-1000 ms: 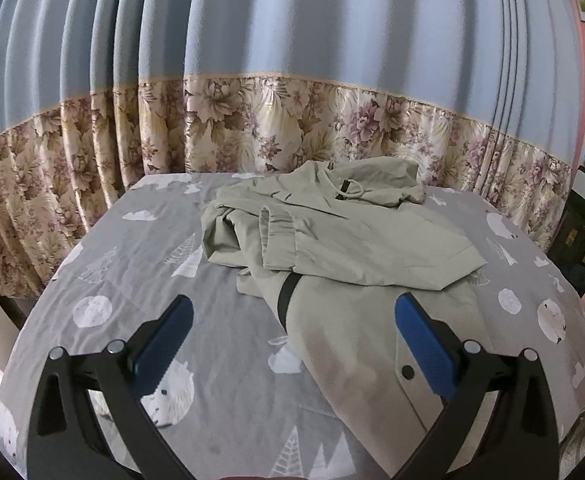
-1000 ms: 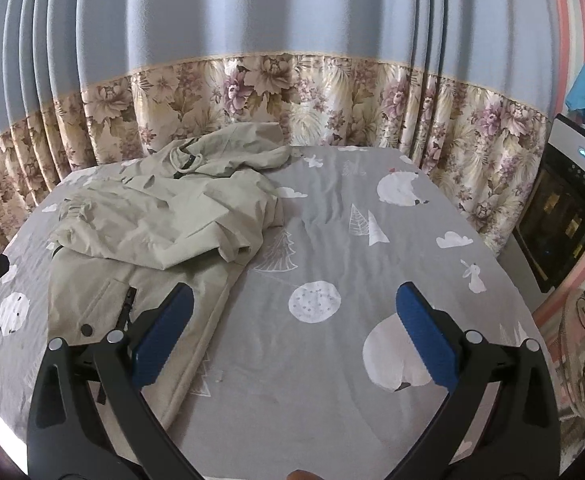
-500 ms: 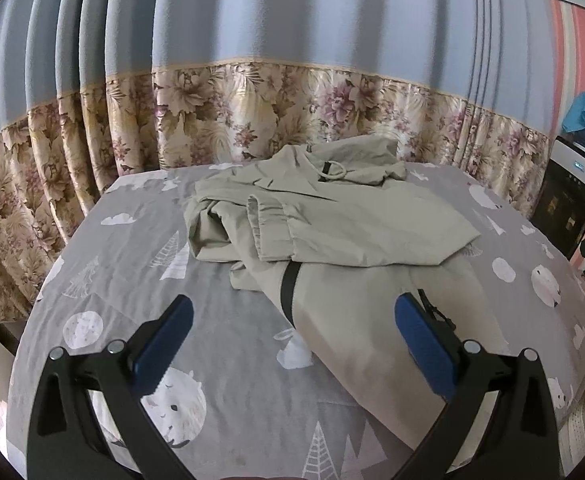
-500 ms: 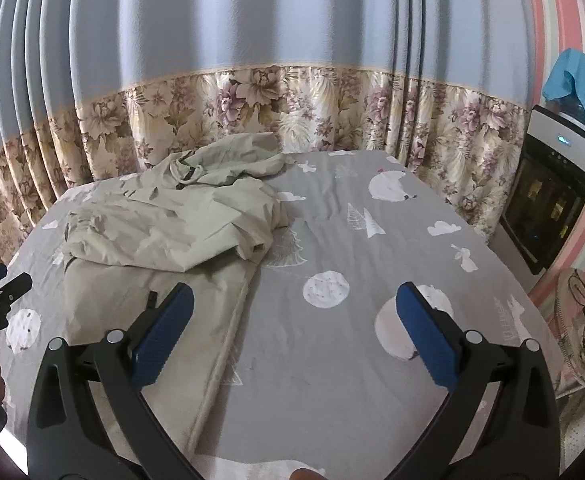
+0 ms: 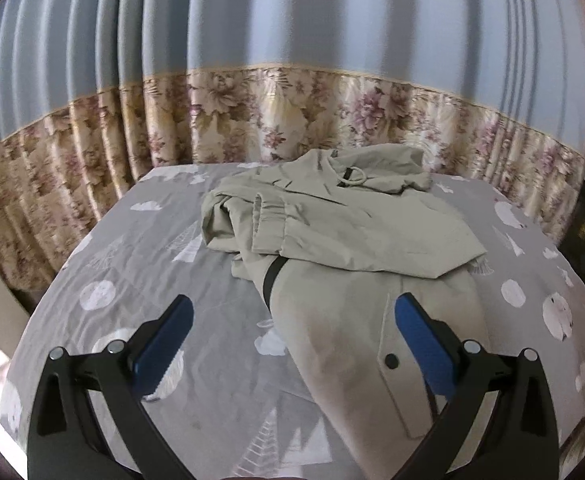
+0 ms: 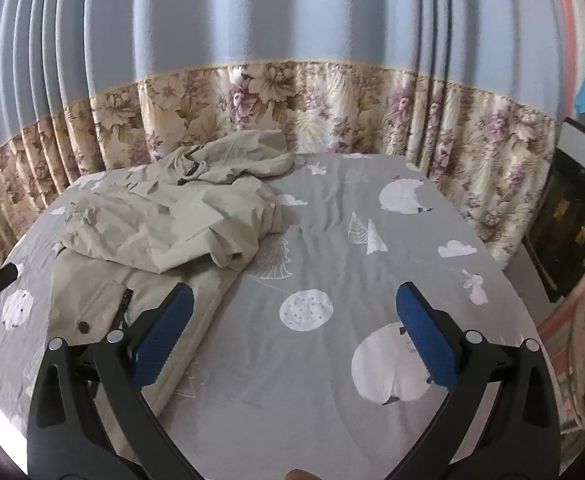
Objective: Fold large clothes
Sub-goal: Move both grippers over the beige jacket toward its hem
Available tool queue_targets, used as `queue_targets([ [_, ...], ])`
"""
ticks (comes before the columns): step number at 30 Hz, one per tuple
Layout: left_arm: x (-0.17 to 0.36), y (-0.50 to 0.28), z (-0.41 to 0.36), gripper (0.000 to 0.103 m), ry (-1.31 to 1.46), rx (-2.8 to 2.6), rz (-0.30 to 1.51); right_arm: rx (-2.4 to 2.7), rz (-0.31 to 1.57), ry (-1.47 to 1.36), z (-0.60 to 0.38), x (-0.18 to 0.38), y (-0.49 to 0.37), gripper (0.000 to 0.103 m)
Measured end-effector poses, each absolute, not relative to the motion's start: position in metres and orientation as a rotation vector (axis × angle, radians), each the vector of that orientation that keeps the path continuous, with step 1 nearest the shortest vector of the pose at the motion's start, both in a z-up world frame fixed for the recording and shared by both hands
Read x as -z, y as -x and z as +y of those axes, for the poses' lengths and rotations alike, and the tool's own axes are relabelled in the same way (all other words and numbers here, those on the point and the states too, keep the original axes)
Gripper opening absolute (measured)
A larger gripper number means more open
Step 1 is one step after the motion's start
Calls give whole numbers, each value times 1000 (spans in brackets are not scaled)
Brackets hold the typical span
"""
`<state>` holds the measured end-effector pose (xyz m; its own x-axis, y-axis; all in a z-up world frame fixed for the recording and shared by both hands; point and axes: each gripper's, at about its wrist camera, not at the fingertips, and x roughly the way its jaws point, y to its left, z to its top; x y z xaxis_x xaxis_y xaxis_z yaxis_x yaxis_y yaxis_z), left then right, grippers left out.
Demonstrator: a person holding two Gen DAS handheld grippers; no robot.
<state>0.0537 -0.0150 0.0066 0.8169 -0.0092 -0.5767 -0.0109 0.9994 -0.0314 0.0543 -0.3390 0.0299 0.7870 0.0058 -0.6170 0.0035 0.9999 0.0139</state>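
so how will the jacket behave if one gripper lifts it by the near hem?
Likely floppy: the jacket lies crumpled in soft folds, so a lifted hem would probably drape and drag the rest along. The thin, creased fabric suggests it is light for its size. Pushed, it would probably bunch on the sheet rather than slide whole.

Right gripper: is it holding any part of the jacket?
No: the right gripper is open and empty above the bedsheet, beside the jacket.

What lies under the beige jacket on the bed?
The beige jacket rests on the grey patterned bedsheet, which shows all around it. Whatever is beneath its bunched upper folds is covered.
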Motion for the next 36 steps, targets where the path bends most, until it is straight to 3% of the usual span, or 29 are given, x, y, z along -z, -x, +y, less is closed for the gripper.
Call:
queue_targets([
  [15, -29, -29, -59, 101, -20, -93, 584, -112, 644, -27, -367, -32, -61, 100],
  [36, 1, -71, 33, 101, -4, -14, 610, -6, 774, 2, -285, 18, -83, 100],
])
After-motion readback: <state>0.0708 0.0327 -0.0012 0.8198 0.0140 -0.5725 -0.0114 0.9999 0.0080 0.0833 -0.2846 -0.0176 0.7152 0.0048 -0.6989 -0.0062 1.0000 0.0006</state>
